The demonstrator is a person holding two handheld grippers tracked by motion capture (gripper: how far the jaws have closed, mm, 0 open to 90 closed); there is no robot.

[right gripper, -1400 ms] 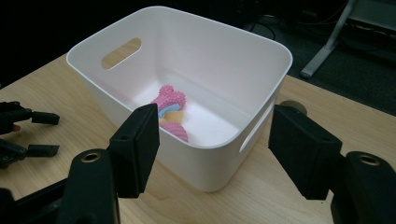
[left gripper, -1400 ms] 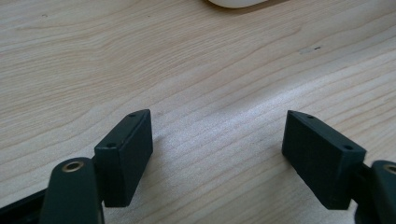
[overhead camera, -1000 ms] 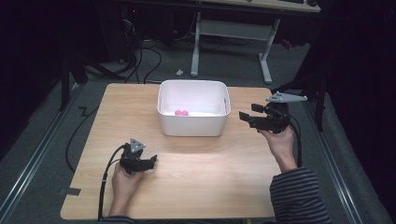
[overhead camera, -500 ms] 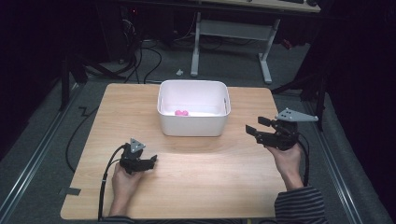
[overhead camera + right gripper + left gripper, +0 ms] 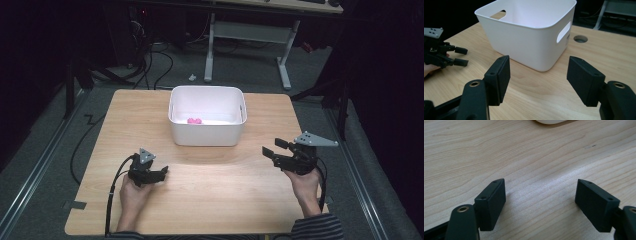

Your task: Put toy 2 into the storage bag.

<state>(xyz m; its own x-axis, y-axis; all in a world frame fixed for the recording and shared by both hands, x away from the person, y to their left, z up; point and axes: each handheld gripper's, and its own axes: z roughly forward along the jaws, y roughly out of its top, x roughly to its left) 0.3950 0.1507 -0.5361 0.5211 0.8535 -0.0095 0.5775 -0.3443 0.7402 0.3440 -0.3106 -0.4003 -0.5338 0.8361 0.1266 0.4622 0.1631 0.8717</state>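
A white bin (image 5: 205, 134) with handle cut-outs stands at the back middle of the wooden table (image 5: 225, 200). A small pink object (image 5: 194, 121) lies inside it. My left gripper (image 5: 162, 172) rests low on the table at the front left, open and empty, jaws pointing right. The left gripper view has its jaws (image 5: 540, 185) wide apart over bare wood, with the bin's base (image 5: 550, 121) at the top edge. My right gripper (image 5: 270, 146) is held at the front right, open and empty. Its own view aims the jaws (image 5: 539, 60) at the bin (image 5: 524, 42).
A round cable hole (image 5: 580, 38) sits in the tabletop beyond the bin. The left gripper (image 5: 461, 56) also appears at the left of the right gripper view. A white desk frame (image 5: 245, 30) and cables stand on the dark floor behind the table.
My right gripper has drawn back from beside the bin toward the table's front right and come lower, still open. The left gripper has stayed put.
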